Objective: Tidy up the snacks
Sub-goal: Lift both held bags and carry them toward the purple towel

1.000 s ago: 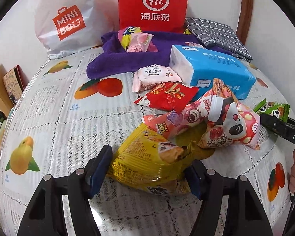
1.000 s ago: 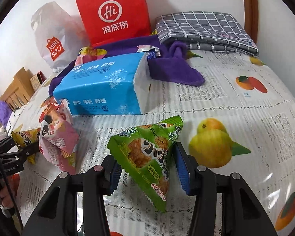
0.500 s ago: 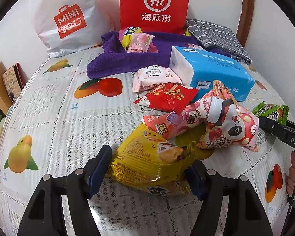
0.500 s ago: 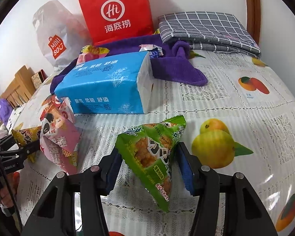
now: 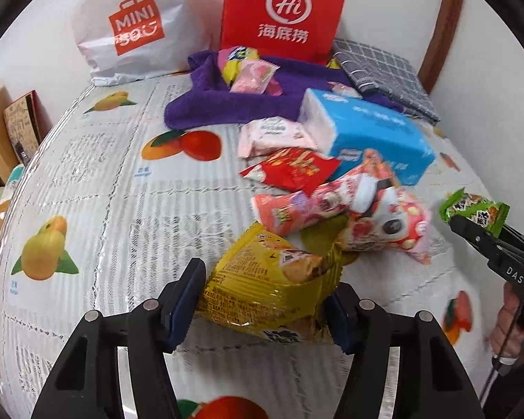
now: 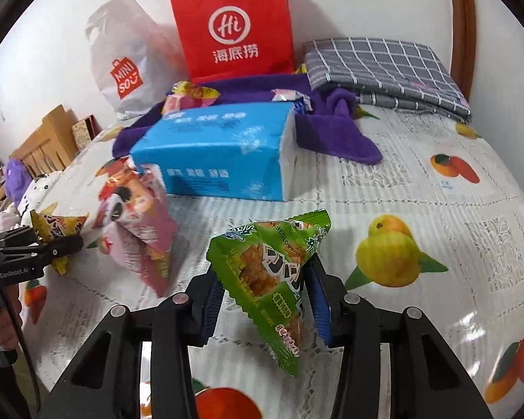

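My left gripper [image 5: 266, 288] has a yellow snack bag [image 5: 272, 279] between its blue pads, and the jaws are closing and pressing on its sides. In the right wrist view the same yellow bag [image 6: 57, 228] hangs from that gripper at the far left. My right gripper [image 6: 263, 276] is shut on a green snack bag [image 6: 269, 265], held a little above the tablecloth. A pink panda bag [image 5: 384, 223], a pink tube pack [image 5: 297, 206], a red packet [image 5: 293, 169] and a pale pink packet [image 5: 272, 132] lie in a loose heap in the middle.
A blue tissue pack [image 6: 220, 153] lies behind the heap. Further back are a purple towel [image 5: 223, 104] with more snacks on it, a red paper bag [image 5: 283, 10], a white shopping bag [image 5: 136, 21] and a folded grey checked cloth [image 6: 384, 70]. A fruit-print cloth [image 5: 104, 181] covers the table.
The right gripper has shut tighter on the green bag and lifted it slightly. The left gripper's jaws have narrowed on the yellow bag, which now bulges upward.
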The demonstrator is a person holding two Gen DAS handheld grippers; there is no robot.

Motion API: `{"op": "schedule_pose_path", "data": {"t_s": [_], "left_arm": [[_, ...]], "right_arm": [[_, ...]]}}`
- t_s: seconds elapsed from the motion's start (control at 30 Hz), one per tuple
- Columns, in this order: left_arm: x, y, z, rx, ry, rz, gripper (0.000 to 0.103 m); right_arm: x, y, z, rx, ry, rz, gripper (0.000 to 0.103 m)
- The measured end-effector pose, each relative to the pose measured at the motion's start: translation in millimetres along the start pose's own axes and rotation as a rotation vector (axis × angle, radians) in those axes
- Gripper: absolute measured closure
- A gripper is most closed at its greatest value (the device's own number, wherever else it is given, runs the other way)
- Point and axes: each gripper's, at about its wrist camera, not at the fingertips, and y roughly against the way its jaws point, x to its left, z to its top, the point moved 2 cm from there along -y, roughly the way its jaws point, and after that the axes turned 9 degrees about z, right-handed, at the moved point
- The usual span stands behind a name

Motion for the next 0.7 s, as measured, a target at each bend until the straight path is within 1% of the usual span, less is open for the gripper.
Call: {"op": "schedule_pose_path", "data": {"t_s": [0.1,0.2,0.27,0.3,0.4,0.57,0.7], "left_arm": [[-8.9,11.9,7.6,-0.021,-0.022,0.003,0.042],[-17.7,20.1,19.9,-0.025,-0.028,0.005,0.042],[-22.9,25.2,28.9,-0.036,-0.024,-0.010,0.042],[-24.8,26.9,33.6,-0.037,-0.022,-0.024,0.042],[-31.8,32.0,50.8,-0.041,-0.021,-0.064,0.042],[-43.0,38.5,78.5,-0.071,-0.040,-0.043,0.042],[-49.3,46.3,104.8,-0.103,-0.060,-0.040,0.042]], "right_arm": [[8.9,15.4,10.5,-0.033,0.040,0.002,0.058],[18.0,29.1,25.4,-0.049,0.088,-0.025,0.058],[23.1,34.8,37.8,-0.050,0.115,-0.058,0.058],[24.2,37.0,42.7,-0.053,0.118,-0.060,0.058],[26.7,43.4,59.4,-0.060,0.123,-0.045,0.058],[27.6,51.4,89.7,-0.092,0.132,-0.061,0.058],[26.1,54.3,112.1,-0.113,0.117,-0.025,0.058]]}}
